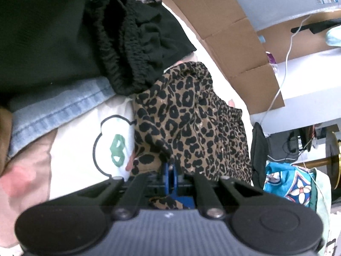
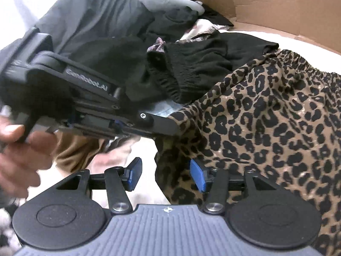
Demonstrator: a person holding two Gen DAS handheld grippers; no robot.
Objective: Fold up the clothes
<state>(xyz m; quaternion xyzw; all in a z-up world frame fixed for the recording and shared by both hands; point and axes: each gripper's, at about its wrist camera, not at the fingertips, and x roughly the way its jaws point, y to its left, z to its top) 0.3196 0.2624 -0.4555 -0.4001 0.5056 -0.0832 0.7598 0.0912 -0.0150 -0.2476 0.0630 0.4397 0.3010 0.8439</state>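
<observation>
Folding barely begun: left gripper (image 1: 170,171) pinched tight on edge of leopard-print garment (image 1: 191,123), right gripper (image 2: 165,176) jaws apart w/ nothing clamped, hem just beside one pad, garment lying rumpled on clothes pile by black garment (image 1: 136,49), no fold yet.
</observation>
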